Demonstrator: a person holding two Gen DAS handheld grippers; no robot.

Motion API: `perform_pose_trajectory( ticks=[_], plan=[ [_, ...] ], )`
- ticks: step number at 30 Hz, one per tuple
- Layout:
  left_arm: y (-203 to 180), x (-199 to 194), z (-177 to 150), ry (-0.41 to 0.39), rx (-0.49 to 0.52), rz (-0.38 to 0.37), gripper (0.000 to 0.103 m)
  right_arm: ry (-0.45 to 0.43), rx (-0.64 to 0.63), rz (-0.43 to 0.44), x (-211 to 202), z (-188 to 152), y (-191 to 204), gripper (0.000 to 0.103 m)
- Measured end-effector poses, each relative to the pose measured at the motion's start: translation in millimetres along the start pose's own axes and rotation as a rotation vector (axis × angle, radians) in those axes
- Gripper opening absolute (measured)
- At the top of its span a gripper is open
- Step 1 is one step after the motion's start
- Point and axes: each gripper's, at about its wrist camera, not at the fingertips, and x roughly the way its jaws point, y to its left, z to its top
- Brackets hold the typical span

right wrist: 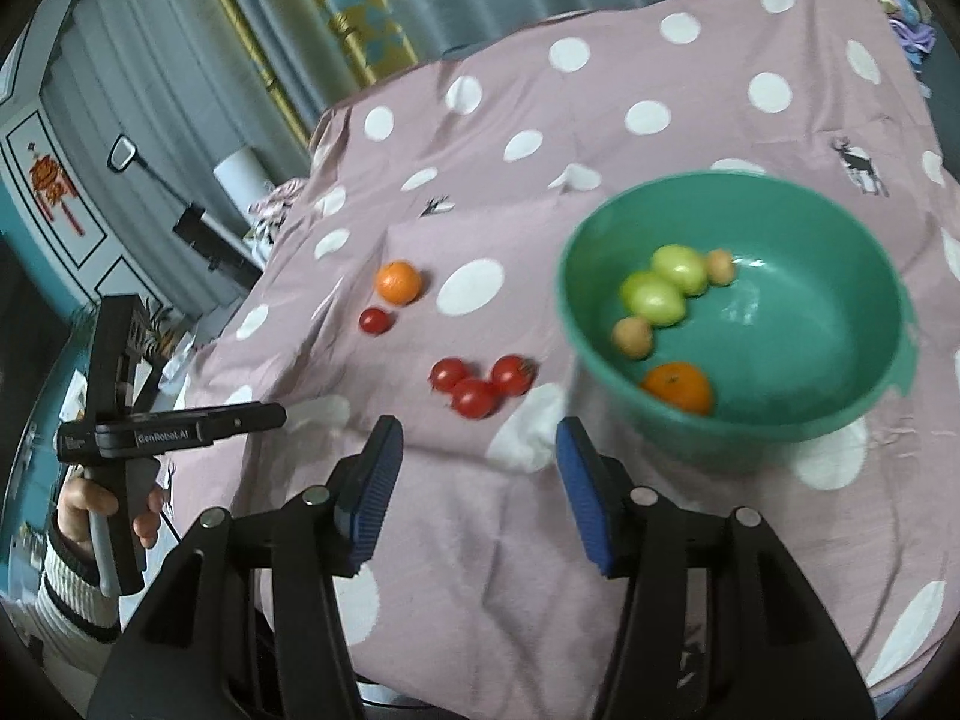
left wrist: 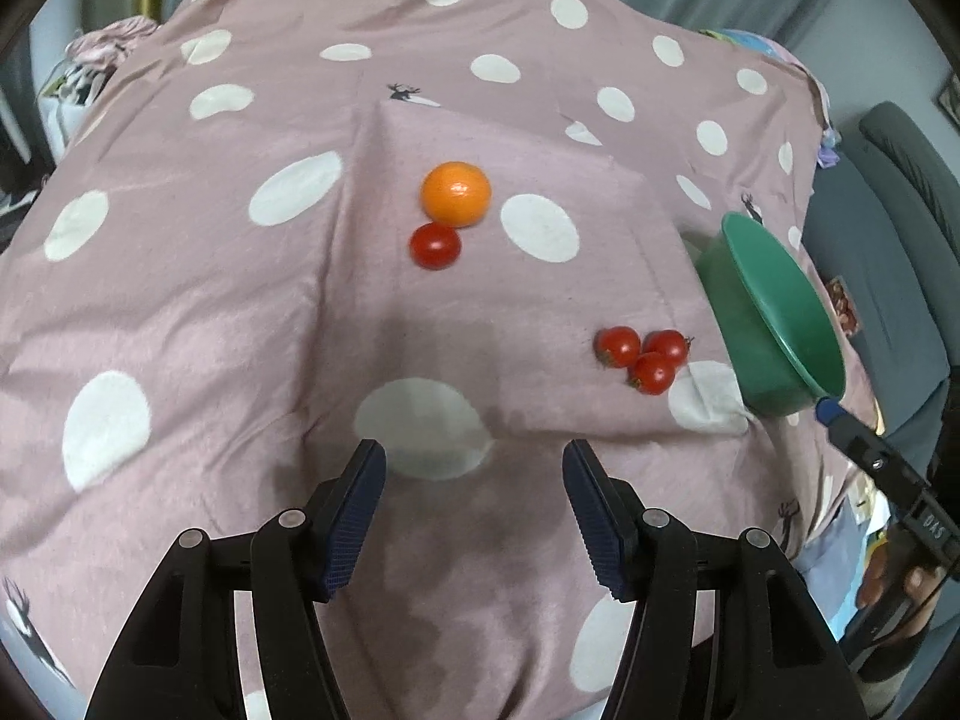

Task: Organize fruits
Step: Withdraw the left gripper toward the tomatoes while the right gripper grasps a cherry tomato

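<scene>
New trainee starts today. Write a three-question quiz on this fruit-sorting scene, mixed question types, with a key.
1. How many red tomatoes lie on the cloth outside the green bowl?
2. True or false: an orange already sits in the bowl.
3. The loose orange touches: A) the bowl, B) a single tomato, C) the cluster of three.

Key: 1. Four. 2. True. 3. B.
</scene>
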Motion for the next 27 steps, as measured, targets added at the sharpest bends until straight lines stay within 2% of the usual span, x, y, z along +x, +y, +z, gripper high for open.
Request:
perform_pose_trajectory(
  ticks=[9, 16, 23, 27],
  plan=[
    [8.2, 1.3, -5.4, -0.001, -0.005, -0.039, 0.061, 0.088, -0.048, -0.016, 32.5, -3.4, 20.6, 0.054],
    [6.6, 5.6, -2.4, 0.004, 0.011, -0.064, 0.061, 0.144, -0.054, 0.003, 63.8, 4.0, 26.6, 0.054],
    [4.0, 13.2, 4.6, 0.012, 0.035, -0.081, 0.061, 0.198, -0.078, -0.023, 95.2, 14.4, 28.0, 0.052],
    [1.0, 15.8, 9.1, 0.014, 0.058, -0.081, 0.061, 0.229, -0.11, -0.073, 111.5, 18.6, 28.4, 0.052]
  ],
)
